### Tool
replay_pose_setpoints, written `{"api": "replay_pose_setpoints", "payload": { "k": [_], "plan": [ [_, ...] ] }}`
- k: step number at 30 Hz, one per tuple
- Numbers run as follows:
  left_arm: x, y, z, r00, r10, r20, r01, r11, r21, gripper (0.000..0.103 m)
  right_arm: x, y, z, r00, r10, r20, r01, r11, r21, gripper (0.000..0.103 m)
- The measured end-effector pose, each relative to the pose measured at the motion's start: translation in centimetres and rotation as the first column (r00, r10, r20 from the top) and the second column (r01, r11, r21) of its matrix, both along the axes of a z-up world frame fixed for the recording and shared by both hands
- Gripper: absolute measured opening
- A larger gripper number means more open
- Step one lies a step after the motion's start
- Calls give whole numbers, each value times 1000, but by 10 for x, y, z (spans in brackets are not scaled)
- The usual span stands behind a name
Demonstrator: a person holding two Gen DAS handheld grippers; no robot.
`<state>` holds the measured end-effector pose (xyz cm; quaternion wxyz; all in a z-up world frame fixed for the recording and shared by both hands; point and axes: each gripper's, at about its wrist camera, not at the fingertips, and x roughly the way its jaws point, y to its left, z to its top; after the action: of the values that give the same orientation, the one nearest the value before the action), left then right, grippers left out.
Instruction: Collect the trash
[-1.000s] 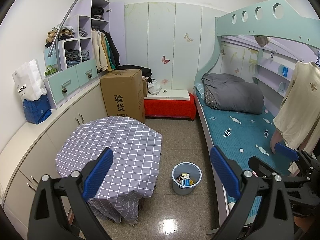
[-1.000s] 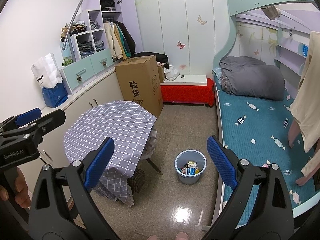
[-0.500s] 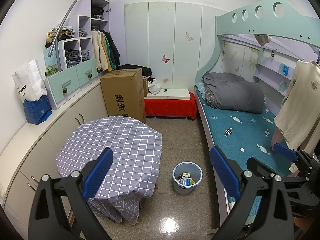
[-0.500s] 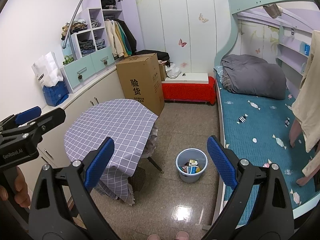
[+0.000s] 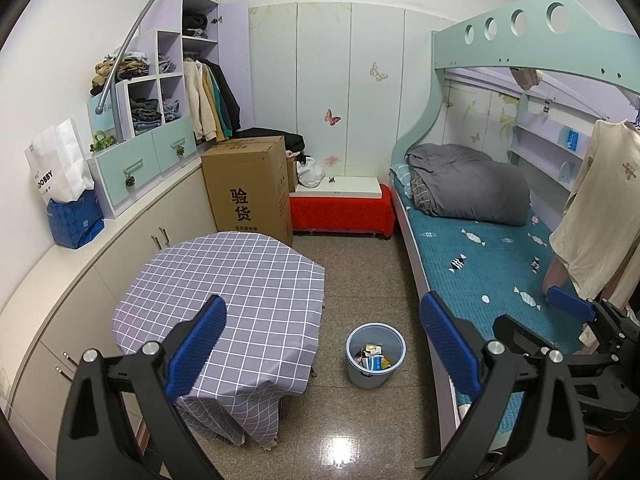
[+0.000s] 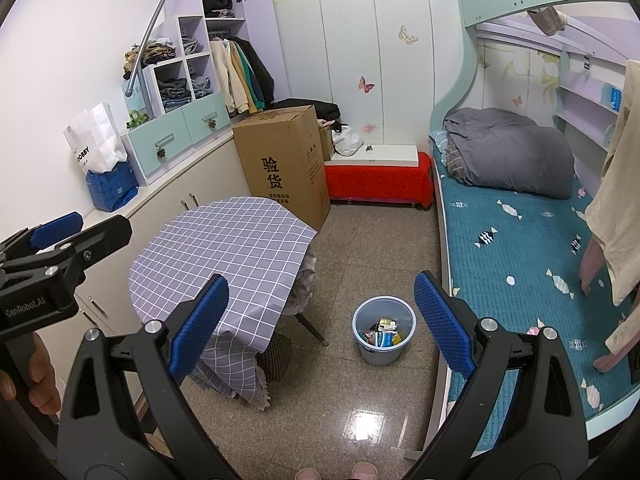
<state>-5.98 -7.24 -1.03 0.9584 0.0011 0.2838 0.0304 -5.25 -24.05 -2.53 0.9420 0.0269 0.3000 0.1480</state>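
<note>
A light blue trash bin (image 5: 375, 356) stands on the floor between the table and the bed, with several wrappers and packets (image 5: 372, 360) inside; it also shows in the right wrist view (image 6: 383, 330). My left gripper (image 5: 322, 346) is open and empty, held high above the floor. My right gripper (image 6: 320, 320) is open and empty, also high above the floor. The right gripper shows at the right edge of the left wrist view (image 5: 568, 320), and the left gripper at the left edge of the right wrist view (image 6: 60, 236).
A table with a purple checked cloth (image 5: 224, 292) stands left of the bin. A bunk bed with a teal sheet (image 5: 488, 264) runs along the right. A cardboard box (image 5: 248, 188), a red bench (image 5: 340, 212) and cabinets (image 5: 132, 236) line the far and left sides.
Both views have risen and drifted slightly; the bin sits a little lower and further right in frame. Both grippers stay open and empty.
</note>
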Motion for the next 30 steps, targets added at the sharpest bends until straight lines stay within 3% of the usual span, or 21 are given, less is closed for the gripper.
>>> {"api": "replay_pose_setpoints", "payload": {
  "k": [30],
  "plan": [
    [1,18,-12,1000,10,-17,-10,1000,-5,95,3,9,-12,1000,5,-19,-5,1000,1,92]
  ]
}}
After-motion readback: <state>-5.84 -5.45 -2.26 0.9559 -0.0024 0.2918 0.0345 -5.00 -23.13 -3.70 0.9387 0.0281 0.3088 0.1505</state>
